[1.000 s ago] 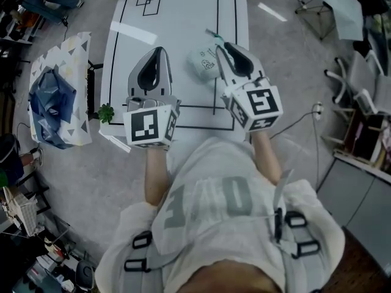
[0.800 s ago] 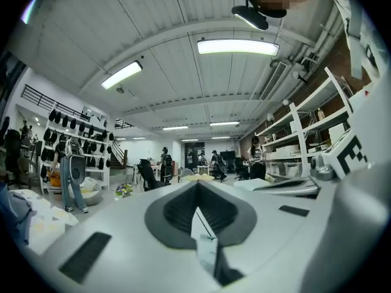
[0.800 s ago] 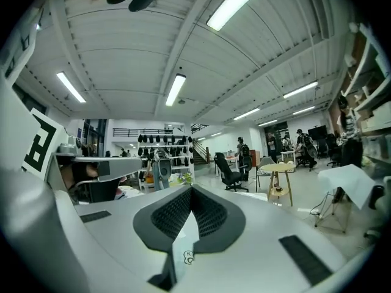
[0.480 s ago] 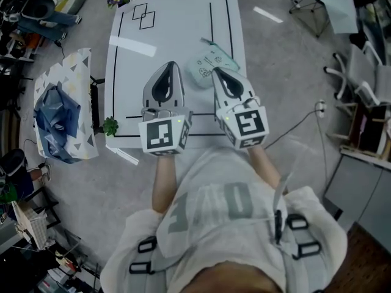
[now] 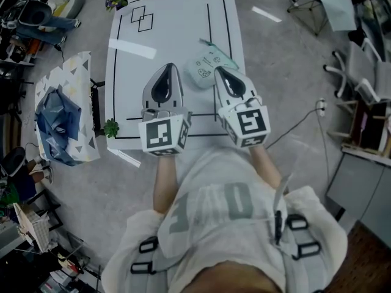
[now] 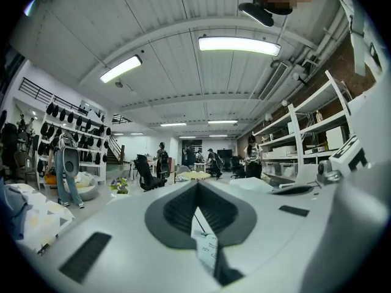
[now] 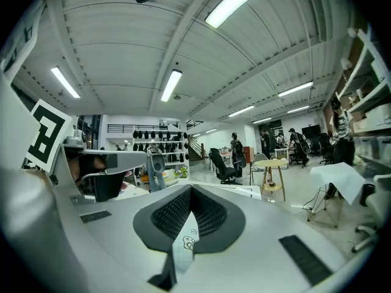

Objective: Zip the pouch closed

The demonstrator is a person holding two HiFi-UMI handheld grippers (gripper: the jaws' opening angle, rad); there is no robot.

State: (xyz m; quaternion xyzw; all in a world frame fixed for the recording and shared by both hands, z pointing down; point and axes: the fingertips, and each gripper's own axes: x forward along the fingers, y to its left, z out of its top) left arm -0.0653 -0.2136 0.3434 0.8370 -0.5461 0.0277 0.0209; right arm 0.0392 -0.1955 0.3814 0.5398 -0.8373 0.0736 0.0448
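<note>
The right gripper's (image 7: pixel 190 188) jaws meet closed at centre, and a pale, printed sliver of the pouch (image 7: pixel 186 242) shows in the slit toward 6 o'clock. Beyond, a round yellow table (image 7: pixel 269 162) stands toward 3 o'clock.

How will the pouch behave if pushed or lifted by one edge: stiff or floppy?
Probably floppy: the pouch looks like soft printed fabric lying flat, so lifted by one edge it would likely droop. Likely light and thin, so a push may slide it across the smooth white table rather than tip or roll it.
</note>
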